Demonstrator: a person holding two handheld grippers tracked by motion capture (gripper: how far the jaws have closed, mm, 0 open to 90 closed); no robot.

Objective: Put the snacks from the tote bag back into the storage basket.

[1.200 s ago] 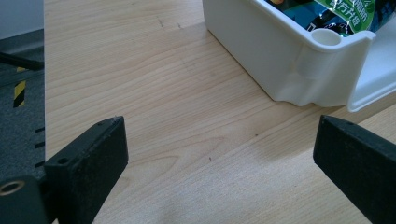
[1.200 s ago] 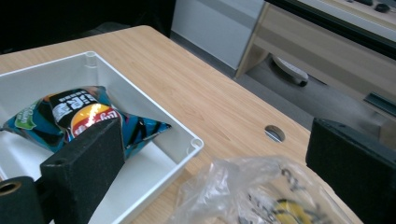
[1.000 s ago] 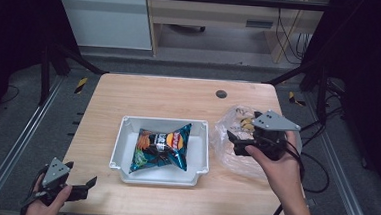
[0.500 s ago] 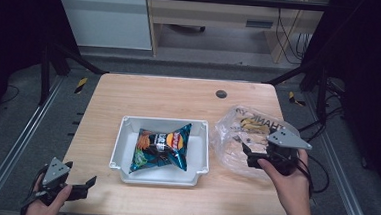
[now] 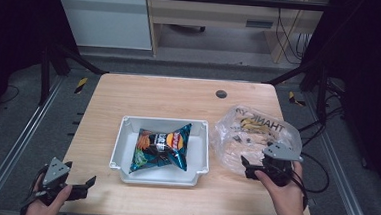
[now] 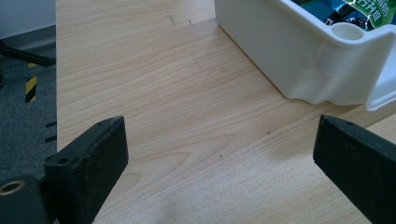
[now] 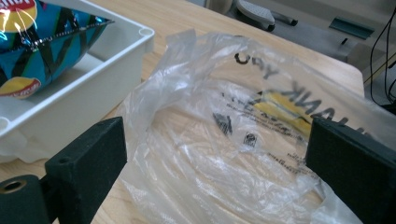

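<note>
Clear plastic bag (image 7: 233, 140) crumpled on table (image 7: 196, 18), mouth gaping between wide-apart jaws — white tray (image 7: 93, 88) just left, chip bag (image 7: 32, 51) inside.

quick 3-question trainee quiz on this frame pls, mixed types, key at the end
1. True or false: the right gripper has its jaws shut on the clear plastic bag.
2. Where does the chip bag lie? A) on the bare table B) in the white tray C) inside the plastic bag
3. Fill in: the left gripper is at the table's near-left corner, jaws ____, holding nothing.

Key
1. False. The jaws are spread wide at the bag's near edge, with nothing clamped.
2. B. The chip bag lies in the tray, mid-table.
3. open
</note>
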